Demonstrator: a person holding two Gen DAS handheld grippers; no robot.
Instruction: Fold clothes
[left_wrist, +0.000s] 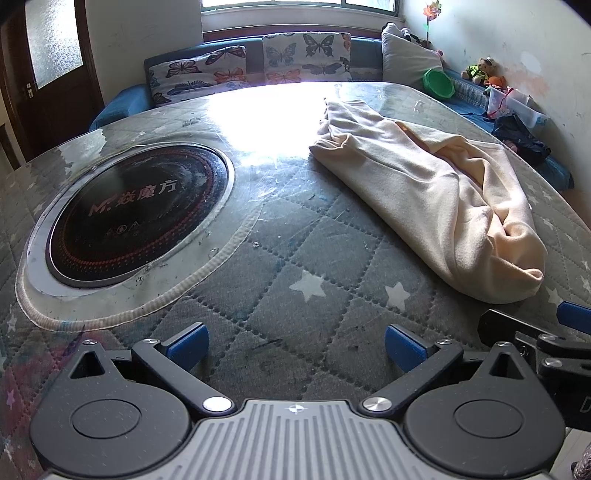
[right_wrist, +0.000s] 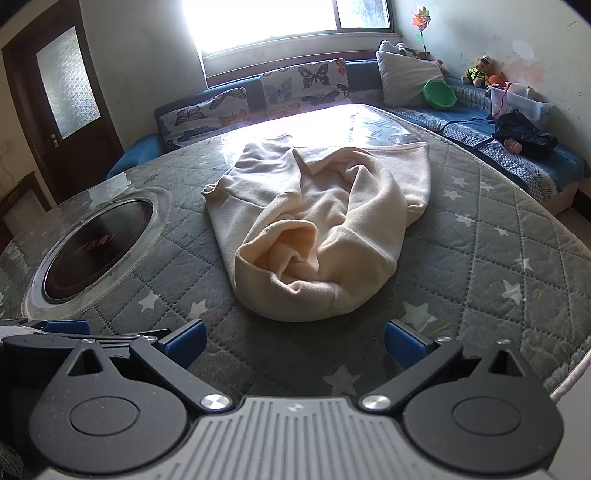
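A cream sweatshirt (right_wrist: 317, 225) lies bunched and partly rolled on the quilted star-print table cover (right_wrist: 498, 236), to the right of the inset black cooktop (left_wrist: 136, 218), apparently left there for folding. The left gripper (left_wrist: 295, 347) and right gripper (right_wrist: 293, 343) hover side by side short of the garment's near edge, fingers spread wide and empty. On the far bench, a green basin (right_wrist: 439, 94) sits tipped, its contents out of sight.

Bright window (right_wrist: 280, 22) above a butterfly-cushioned blue sofa (right_wrist: 258, 96); dark wooden door (right_wrist: 55, 88) at left.
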